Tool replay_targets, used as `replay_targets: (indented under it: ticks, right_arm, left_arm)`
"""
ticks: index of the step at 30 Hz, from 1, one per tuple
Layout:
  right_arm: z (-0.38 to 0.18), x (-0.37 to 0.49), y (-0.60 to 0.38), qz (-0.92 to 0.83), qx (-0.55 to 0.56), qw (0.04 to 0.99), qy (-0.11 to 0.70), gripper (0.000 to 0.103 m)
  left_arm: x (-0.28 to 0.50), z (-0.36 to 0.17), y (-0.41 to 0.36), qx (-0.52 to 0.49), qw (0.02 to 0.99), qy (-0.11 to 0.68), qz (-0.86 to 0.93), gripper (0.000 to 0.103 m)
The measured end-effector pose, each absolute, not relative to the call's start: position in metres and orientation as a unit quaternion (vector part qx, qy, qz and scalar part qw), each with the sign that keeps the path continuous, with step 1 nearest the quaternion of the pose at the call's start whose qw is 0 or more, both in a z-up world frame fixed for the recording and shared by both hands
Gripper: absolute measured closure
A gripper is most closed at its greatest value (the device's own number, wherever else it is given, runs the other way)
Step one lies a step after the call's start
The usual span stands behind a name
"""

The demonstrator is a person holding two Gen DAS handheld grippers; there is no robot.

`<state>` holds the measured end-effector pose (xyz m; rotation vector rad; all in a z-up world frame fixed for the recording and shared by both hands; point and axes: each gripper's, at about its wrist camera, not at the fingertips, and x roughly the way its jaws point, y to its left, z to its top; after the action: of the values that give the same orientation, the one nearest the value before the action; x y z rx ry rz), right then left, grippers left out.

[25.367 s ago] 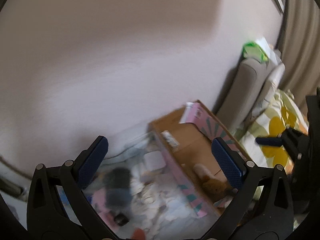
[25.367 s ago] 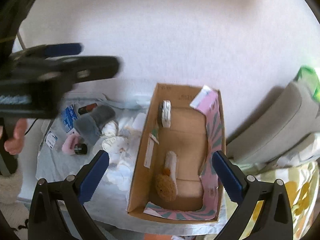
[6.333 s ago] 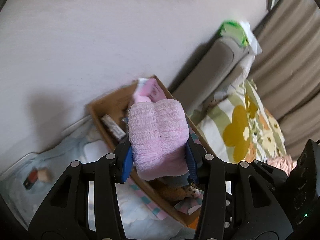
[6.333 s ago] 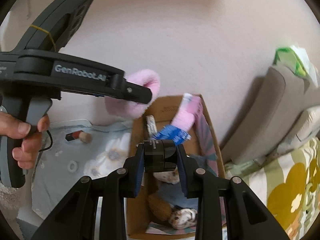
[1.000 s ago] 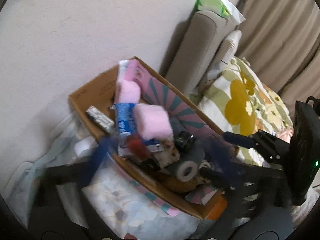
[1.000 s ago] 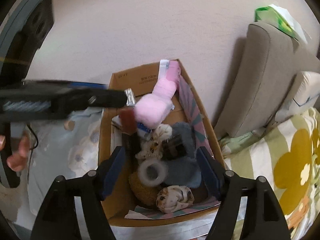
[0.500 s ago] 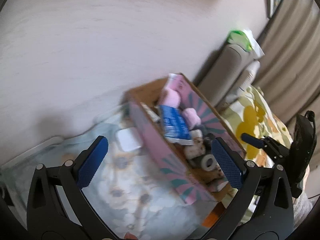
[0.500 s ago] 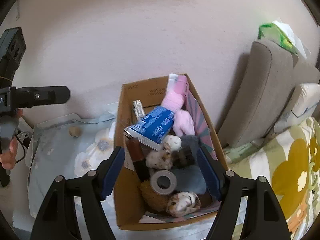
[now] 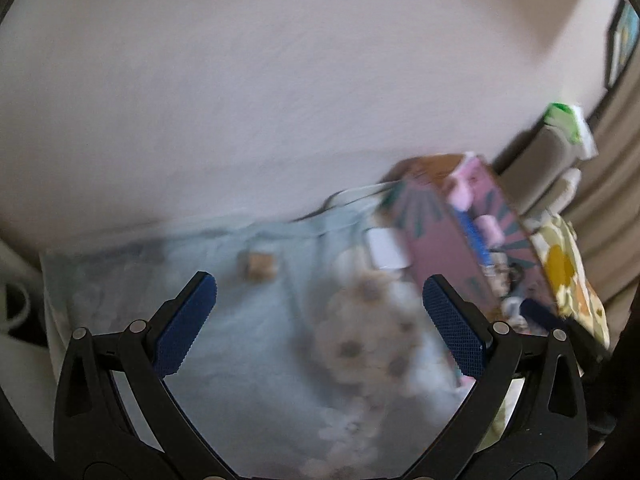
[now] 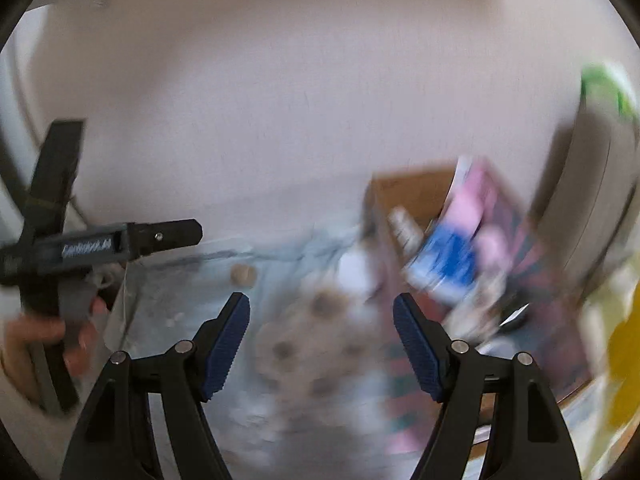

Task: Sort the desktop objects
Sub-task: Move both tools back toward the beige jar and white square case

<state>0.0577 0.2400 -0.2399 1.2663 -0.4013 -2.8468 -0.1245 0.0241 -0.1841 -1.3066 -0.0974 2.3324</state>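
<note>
A small tan round object (image 9: 258,266) lies alone on the pale blue floral cloth (image 9: 260,360); it also shows in the right wrist view (image 10: 243,275). The cardboard box (image 9: 436,240) with pink patterned sides stands at the right, filled with pink fluffy items, a blue packet (image 10: 448,264) and other things. My left gripper (image 9: 320,328) is open and empty above the cloth. My right gripper (image 10: 322,340) is open and empty, left of the box (image 10: 416,196). The left gripper's body (image 10: 100,244) shows at the left in the right wrist view. Both views are blurred.
A white flat item (image 9: 386,246) lies on the cloth against the box. A grey cushion (image 9: 548,156) with a green pack on top stands behind the box. A yellow-flowered bedcover (image 9: 568,268) is at the far right. The wall is close behind.
Both grippers have swung left, away from the box and over the cloth. The box has shifted to the right in both views. Both stay open.
</note>
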Motion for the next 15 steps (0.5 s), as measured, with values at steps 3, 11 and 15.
replay_targets:
  ticks: [3, 11, 15]
  right_arm:
    - [-0.283, 0.034, 0.23, -0.897, 0.407, -0.071, -0.159, 0.033]
    - [-0.354, -0.039, 0.229, -0.872, 0.412, -0.234, -0.126, 0.033]
    - [-0.365, -0.054, 0.228, -0.866, 0.409, -0.263, -0.117, 0.033]
  left_arm:
    - [-0.132, -0.224, 0.012, -0.48, 0.208, -0.054, 0.851, 0.001]
    - [-0.16, -0.282, 0.005, -0.462, 0.205, -0.087, 0.858, 0.001]
    - [-0.171, -0.297, 0.012, -0.465, 0.212, -0.09, 0.855, 0.003]
